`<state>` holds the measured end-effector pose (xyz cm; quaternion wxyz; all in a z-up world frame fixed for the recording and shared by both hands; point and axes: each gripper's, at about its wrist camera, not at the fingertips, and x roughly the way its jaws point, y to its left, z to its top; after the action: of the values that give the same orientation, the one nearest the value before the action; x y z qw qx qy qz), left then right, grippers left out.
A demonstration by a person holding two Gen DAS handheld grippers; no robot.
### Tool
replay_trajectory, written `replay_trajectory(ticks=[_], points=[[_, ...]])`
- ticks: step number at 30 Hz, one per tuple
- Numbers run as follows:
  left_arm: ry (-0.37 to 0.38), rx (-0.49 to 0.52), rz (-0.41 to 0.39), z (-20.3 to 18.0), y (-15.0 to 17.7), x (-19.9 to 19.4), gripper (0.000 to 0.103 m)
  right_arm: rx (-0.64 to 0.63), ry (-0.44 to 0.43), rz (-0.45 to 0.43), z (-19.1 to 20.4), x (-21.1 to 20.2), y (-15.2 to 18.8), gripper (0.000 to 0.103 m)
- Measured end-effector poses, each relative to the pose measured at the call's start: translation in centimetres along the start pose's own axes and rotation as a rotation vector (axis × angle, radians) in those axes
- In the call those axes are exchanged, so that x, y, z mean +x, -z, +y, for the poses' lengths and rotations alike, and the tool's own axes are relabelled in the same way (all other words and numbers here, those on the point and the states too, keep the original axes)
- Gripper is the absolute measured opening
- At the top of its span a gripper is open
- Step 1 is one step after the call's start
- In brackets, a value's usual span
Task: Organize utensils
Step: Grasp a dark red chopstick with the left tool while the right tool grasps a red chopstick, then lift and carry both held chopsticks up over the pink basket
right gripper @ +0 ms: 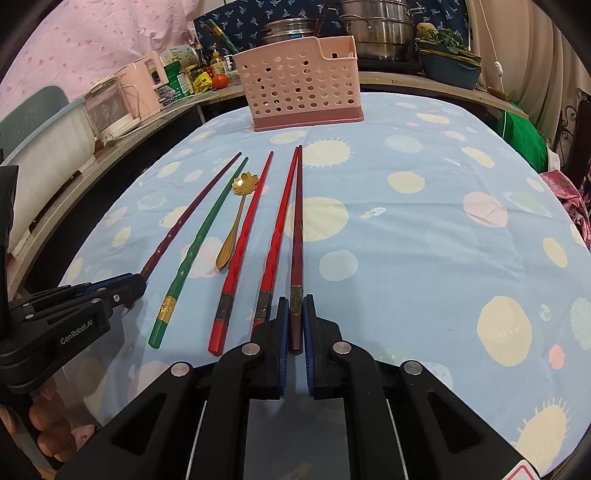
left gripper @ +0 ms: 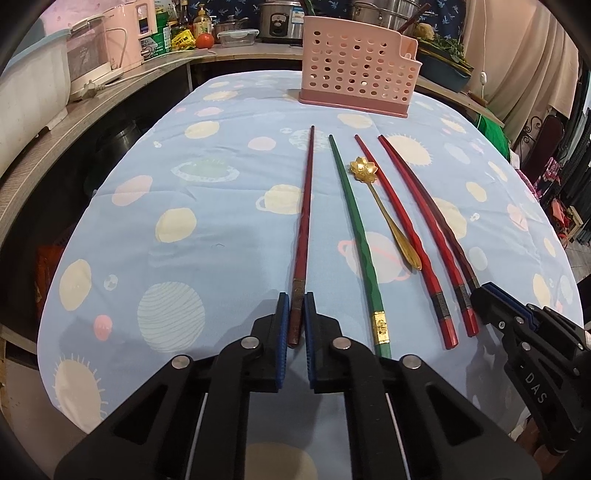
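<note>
**Even indoor light, strong fisheye bend**

Both views are moderately bright and sharp at the centre. Soft overhead light leaves faint shadows on the tablecloth point(left gripper: 221, 206) in the lower part of each frame. Small glints sit on the gold spoon point(left gripper: 364, 168) and steel pots point(right gripper: 376, 33). Table edges curve heavily; corners fall into black vignette, and far clutter along the top softens slightly.

A: How many chopsticks are on the cloth?
B: Five: two dark maroon chopsticks point(right gripper: 295, 240), two bright red chopsticks point(right gripper: 242, 251), and one green chopstick point(right gripper: 195, 247).
A: And spoons?
B: One gold spoon point(right gripper: 236, 218) with a flower-shaped bowl.
A: Holders?
B: One pink perforated basket point(right gripper: 299, 92).
</note>
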<state>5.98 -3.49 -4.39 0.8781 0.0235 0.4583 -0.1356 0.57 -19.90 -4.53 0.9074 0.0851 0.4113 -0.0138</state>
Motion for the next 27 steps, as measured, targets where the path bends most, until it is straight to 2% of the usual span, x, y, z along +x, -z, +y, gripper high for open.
replay_trajectory(ticks=[8, 16, 27], points=[[0.011, -0.014, -0.011, 0.5, -0.5, -1.0, 0.007, 0.008, 0.009, -0.025, -0.5, -1.0, -0.7, 0.007], [0.016, -0.022, -0.052, 0.6, -2.1, -3.3, 0.007, 0.027, -0.009, -0.116, -0.9, -3.9, -2.8, 0.007], [0.022, -0.042, -0.197, 1.0, -6.9, -8.2, 0.007, 0.058, -0.056, -0.244, -1.9, -7.9, -8.2, 0.007]])
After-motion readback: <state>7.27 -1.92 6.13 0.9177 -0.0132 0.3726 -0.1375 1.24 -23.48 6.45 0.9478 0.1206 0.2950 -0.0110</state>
